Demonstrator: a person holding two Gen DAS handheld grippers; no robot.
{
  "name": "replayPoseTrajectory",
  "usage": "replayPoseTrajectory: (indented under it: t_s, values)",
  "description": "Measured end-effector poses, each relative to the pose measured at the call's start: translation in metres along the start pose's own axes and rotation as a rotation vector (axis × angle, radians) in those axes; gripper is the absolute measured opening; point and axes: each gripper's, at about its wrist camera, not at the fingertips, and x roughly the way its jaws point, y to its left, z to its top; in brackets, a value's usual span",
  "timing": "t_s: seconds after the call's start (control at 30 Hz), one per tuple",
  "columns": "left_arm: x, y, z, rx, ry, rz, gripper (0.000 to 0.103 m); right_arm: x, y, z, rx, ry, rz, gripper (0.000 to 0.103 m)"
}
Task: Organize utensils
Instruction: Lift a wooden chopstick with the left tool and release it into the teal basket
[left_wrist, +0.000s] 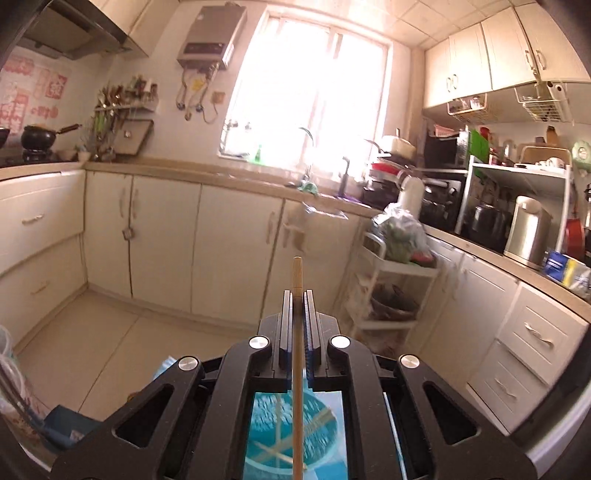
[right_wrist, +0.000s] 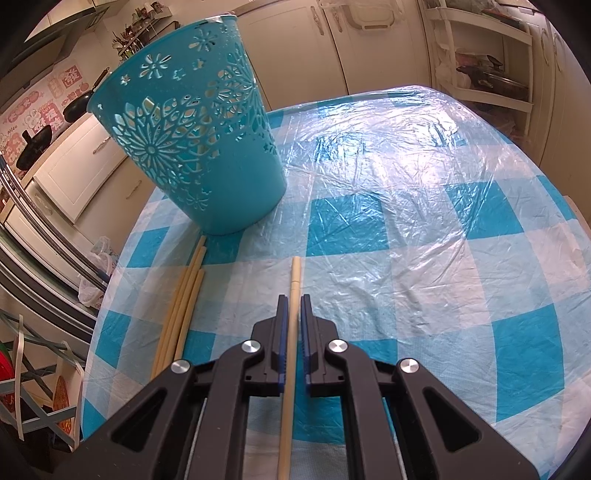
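Observation:
My left gripper (left_wrist: 297, 293) is shut on a wooden chopstick (left_wrist: 297, 273) and held high, pointing across the kitchen. Below it, seen through the gripper frame, is the open top of the teal basket (left_wrist: 325, 421) with several chopsticks inside. My right gripper (right_wrist: 294, 297) is shut on another chopstick (right_wrist: 294, 273), low over the blue-checked tablecloth (right_wrist: 406, 229). The teal cut-out basket (right_wrist: 192, 140) stands ahead and to the left of it. Three loose chopsticks (right_wrist: 183, 302) lie side by side on the cloth, left of the right gripper and just in front of the basket.
Cream cabinets and a countertop (left_wrist: 184, 173) run round the room under a bright window. A white rolling rack (left_wrist: 388, 280) with bags stands by the corner, also seen as the rack (right_wrist: 480, 55) beyond the table's far edge. Clear plastic film covers the tablecloth.

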Motion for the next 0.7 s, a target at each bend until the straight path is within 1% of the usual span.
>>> replayPoseTrajectory:
  t_s: [0.07,0.13,0.27,0.37,0.57,0.7]
  values:
    - [0.019,0.001,-0.005,0.003,-0.025,0.037,0.005,0.000,-0.001,0.000,0.002,0.000,0.003,0.007]
    - [0.037,0.008,-0.012,-0.019,-0.040,0.074,0.005,0.000,-0.002,0.000,0.006,0.000,0.006,0.007]
    - [0.060,0.023,-0.025,-0.062,-0.052,0.123,0.005,0.000,-0.004,0.001,0.011,0.000,0.013,0.007]
    - [0.074,0.027,-0.034,-0.066,-0.046,0.147,0.005,0.000,-0.004,0.001,0.013,0.000,0.014,0.007]
    - [0.082,0.023,-0.060,-0.025,0.007,0.167,0.005,0.000,-0.004,0.001,0.015,0.001,0.017,0.007]
    - [0.083,0.024,-0.077,0.006,0.068,0.172,0.006,0.000,-0.004,0.000,0.014,0.000,0.016,0.007]
